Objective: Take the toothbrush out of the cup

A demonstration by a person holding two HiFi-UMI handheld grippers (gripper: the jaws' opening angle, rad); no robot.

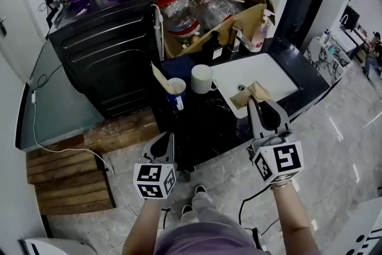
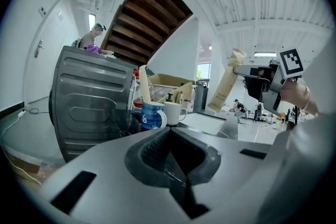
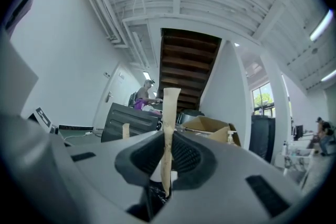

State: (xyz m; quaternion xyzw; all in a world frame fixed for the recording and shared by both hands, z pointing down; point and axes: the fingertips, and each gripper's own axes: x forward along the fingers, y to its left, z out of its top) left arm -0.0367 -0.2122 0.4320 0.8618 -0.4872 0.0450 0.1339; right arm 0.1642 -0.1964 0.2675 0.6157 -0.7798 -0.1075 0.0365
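Over the white sink (image 1: 276,71), the right hand-held gripper (image 1: 255,104) pinches the toothbrush (image 1: 259,91), away from the cup (image 1: 177,94).

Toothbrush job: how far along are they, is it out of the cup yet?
Done: one paper-wrapped toothbrush is out, well clear of the blue cup. In hand: the right gripper is clamped on it in the air; it has not been set down anywhere. Left: a second wrapped stick, probably another toothbrush, stands in the cup, and the left gripper is shut and empty, short of the counter.
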